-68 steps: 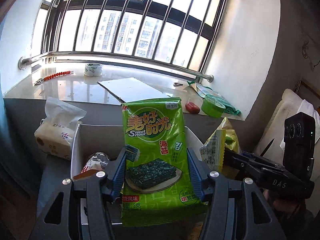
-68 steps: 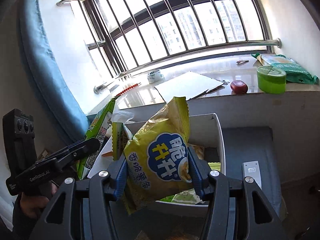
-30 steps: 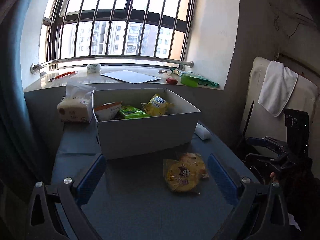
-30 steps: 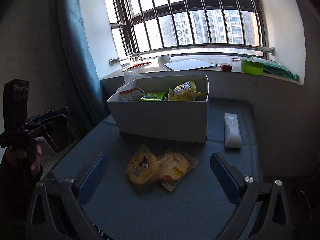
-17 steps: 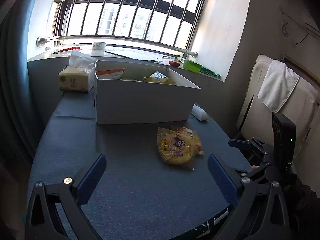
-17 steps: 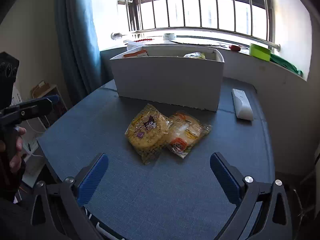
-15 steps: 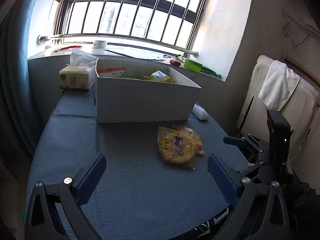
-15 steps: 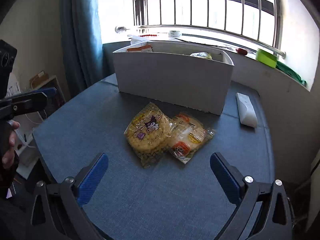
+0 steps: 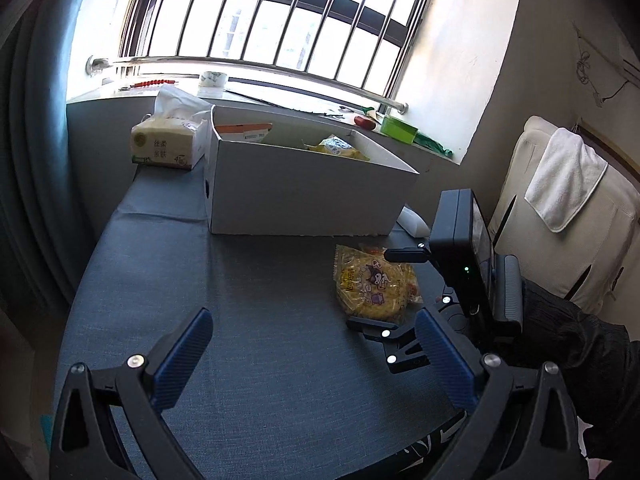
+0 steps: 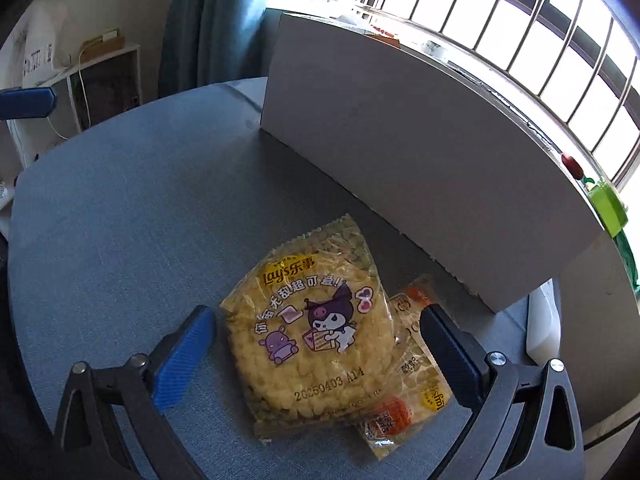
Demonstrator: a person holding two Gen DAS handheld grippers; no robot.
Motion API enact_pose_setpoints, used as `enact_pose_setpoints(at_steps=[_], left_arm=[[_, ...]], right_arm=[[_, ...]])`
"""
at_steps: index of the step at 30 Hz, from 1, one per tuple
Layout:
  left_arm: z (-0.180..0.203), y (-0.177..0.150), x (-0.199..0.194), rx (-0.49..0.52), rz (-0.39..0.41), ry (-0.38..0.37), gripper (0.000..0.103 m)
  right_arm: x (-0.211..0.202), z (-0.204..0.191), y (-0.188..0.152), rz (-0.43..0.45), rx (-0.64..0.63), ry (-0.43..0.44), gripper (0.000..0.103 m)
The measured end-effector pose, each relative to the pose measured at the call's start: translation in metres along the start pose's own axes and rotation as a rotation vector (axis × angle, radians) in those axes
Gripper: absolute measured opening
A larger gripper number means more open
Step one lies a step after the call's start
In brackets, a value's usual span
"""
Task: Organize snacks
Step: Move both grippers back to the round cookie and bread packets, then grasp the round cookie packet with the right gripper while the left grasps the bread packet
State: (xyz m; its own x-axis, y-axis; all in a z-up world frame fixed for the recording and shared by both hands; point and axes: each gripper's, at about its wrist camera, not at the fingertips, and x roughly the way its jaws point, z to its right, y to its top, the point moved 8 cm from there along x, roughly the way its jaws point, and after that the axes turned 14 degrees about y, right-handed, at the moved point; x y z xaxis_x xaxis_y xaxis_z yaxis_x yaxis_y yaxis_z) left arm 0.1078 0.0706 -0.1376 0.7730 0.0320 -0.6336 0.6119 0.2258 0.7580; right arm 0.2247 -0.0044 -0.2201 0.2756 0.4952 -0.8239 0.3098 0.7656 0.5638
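A yellow Lay's pack [image 10: 304, 280] lies flat on the blue table, partly covering a second clear pack with orange print [image 10: 408, 392]. My right gripper [image 10: 316, 340] is open and low over them, one finger on each side of the yellow pack. From the left wrist view, the same yellow pack [image 9: 372, 284] sits in front of the white box [image 9: 304, 196], with the right gripper [image 9: 390, 292] around it. My left gripper [image 9: 312, 356] is open and holds nothing, above the table to the pack's left. Snack bags [image 9: 336, 148] show inside the box.
A tissue pack [image 9: 168, 144] stands left of the box and a white remote [image 9: 412, 222] lies at its right end. A chair with a white towel [image 9: 568, 184] is at the right. The window sill holds a green tub [image 9: 398, 128].
Both grippers let go of the bags they held over the box and pulled back. The right gripper has since dropped close over the yellow pack; the left has stayed back.
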Motion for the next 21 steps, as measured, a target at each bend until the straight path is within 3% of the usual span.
enact_pose_setpoints(at_steps=[1,2,4,8,12,21], left_arm=[[-0.002,-0.001,0.001,-0.005,-0.004,0.002,0.103],[-0.004,-0.001,0.002,-0.009,-0.007,0.003,0.103],[-0.006,-0.003,0.004,-0.021,-0.012,0.006,0.103],[-0.002,-0.004,0.008,-0.014,-0.022,-0.003,0.103],[0.015,-0.004,0.021,0.042,-0.049,-0.014,0.103],[0.108,0.007,0.083,0.24,-0.129,-0.07,0.103]], right_arm=[[0.001,0.001,-0.001,-0.004,0.018,0.02,0.101],[0.0,0.002,-0.002,0.003,0.04,0.045,0.089],[-0.005,0.003,-0.003,0.011,0.028,0.002,0.078],[-0.017,-0.003,-0.01,0.043,0.077,0.069,0.078],[-0.059,0.002,-0.019,0.173,0.214,0.116,0.078],[-0.164,0.037,-0.073,0.424,0.469,0.052,0.078]])
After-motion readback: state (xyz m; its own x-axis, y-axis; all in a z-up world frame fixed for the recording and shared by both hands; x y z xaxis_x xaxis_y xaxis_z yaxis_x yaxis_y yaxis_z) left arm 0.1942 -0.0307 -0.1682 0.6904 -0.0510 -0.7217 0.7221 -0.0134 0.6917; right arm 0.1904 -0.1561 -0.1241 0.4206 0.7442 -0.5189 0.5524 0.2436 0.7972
